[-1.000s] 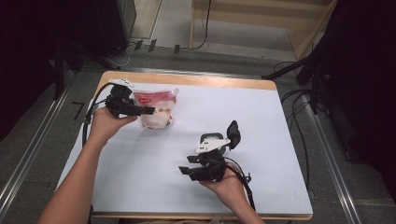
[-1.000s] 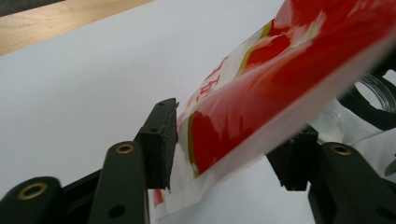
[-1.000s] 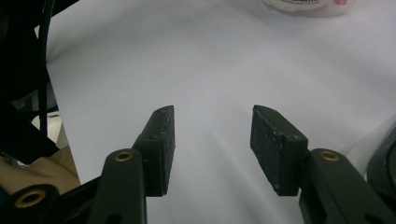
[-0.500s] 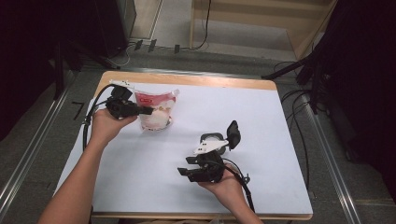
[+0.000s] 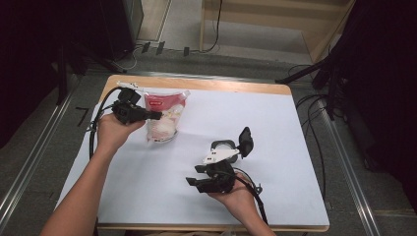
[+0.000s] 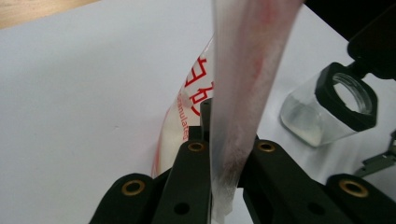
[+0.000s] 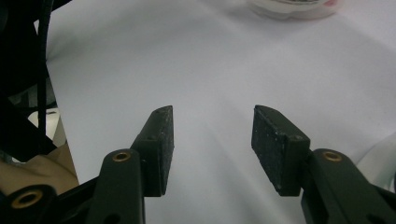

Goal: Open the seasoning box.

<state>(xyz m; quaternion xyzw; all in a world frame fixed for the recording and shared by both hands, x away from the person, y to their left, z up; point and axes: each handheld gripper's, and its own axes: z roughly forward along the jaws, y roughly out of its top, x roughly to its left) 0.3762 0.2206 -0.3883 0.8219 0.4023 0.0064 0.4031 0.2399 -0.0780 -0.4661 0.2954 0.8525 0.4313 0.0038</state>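
A clear plastic bag (image 5: 162,120) with red print and white contents stands at the table's back left. My left gripper (image 5: 158,116) reaches it from the left. Its jaws have just been closing and are now shut on the bag's thin side edge (image 6: 233,93), which runs up between the left gripper (image 6: 224,140). A glass jar (image 5: 223,147) with a black collar and flipped-back lid (image 5: 245,140) stands mid-table, also seen as the jar (image 6: 327,112). My right gripper (image 5: 193,176) lies just in front of the jar, pointing left. The right gripper (image 7: 212,149) is open over bare white surface.
A white sheet (image 5: 275,128) covers the wooden table, whose back edge (image 5: 221,84) shows. Cables trail from both grippers. Dark equipment and floor cables (image 5: 314,103) lie beyond the table's right side. The bag's base (image 7: 294,7) sits ahead of my right gripper.
The left gripper's jaws have closed onto the bag's edge, with the hand shifting only slightly. The right hand, its gripper and the jar have stayed where they were.
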